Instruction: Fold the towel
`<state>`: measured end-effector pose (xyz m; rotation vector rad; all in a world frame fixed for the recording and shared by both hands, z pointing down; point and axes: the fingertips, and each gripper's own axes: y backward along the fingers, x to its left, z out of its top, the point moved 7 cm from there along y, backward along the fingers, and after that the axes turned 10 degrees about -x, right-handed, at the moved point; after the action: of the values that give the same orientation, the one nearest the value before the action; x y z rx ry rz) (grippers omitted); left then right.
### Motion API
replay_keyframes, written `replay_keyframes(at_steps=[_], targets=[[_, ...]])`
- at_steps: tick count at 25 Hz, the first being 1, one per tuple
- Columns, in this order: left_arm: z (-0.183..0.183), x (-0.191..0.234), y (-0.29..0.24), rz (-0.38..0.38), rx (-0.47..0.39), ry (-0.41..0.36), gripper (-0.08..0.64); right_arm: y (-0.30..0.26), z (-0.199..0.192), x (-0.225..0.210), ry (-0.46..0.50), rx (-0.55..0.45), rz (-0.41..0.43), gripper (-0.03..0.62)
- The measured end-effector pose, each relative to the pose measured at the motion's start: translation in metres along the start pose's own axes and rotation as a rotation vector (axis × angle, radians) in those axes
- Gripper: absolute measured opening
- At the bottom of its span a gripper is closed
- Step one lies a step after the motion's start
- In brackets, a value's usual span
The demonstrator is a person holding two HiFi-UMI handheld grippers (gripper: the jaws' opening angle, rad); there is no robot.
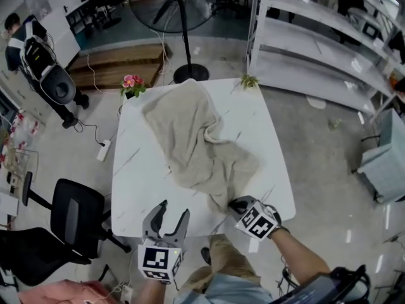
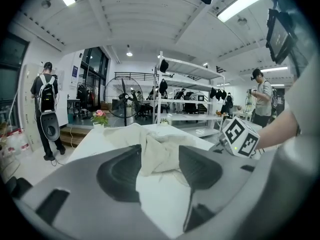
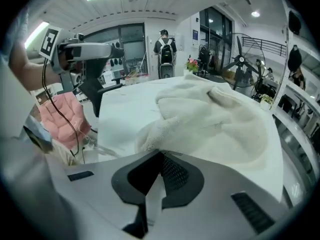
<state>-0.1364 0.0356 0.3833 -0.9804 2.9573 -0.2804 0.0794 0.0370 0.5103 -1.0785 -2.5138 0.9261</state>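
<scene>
A crumpled beige towel [image 1: 196, 144] lies slantwise across the white table [image 1: 142, 176], from the far middle to the near right. My right gripper [image 1: 233, 203] is shut, its tips at the towel's near corner. In the right gripper view the jaws [image 3: 159, 155] meet just short of the towel's fluffy edge [image 3: 150, 134], and I see no cloth between them. My left gripper [image 1: 174, 209] hovers open over the table's near edge, left of the towel, with nothing between its jaws. The left gripper view has the towel [image 2: 155, 149] ahead and the right gripper's marker cube [image 2: 240, 136] to the right.
A pot of pink flowers [image 1: 131, 84] stands at the table's far left corner, a small green plant [image 1: 249, 81] at the far right. A black office chair [image 1: 76, 214] is left of the table. A fan stand [image 1: 183, 24] and white shelving [image 1: 316, 43] lie beyond.
</scene>
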Motion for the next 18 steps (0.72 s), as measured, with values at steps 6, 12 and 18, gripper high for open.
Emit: replay_keyframes(at_steps=[6, 12, 18], targets=[[-0.020, -0.026, 0.021, -0.024, 0.029, 0.034, 0.238, 0.008, -0.010, 0.054, -0.047, -0.002, 0.056, 0.015], [-0.047, -0.040, 0.028, -0.010, 0.069, 0.091, 0.238, 0.016, -0.005, 0.061, -0.027, -0.026, 0.103, 0.020], [-0.074, -0.039, 0.016, 0.038, 0.090, 0.123, 0.238, 0.053, 0.012, -0.013, -0.005, -0.129, -0.091, 0.109]])
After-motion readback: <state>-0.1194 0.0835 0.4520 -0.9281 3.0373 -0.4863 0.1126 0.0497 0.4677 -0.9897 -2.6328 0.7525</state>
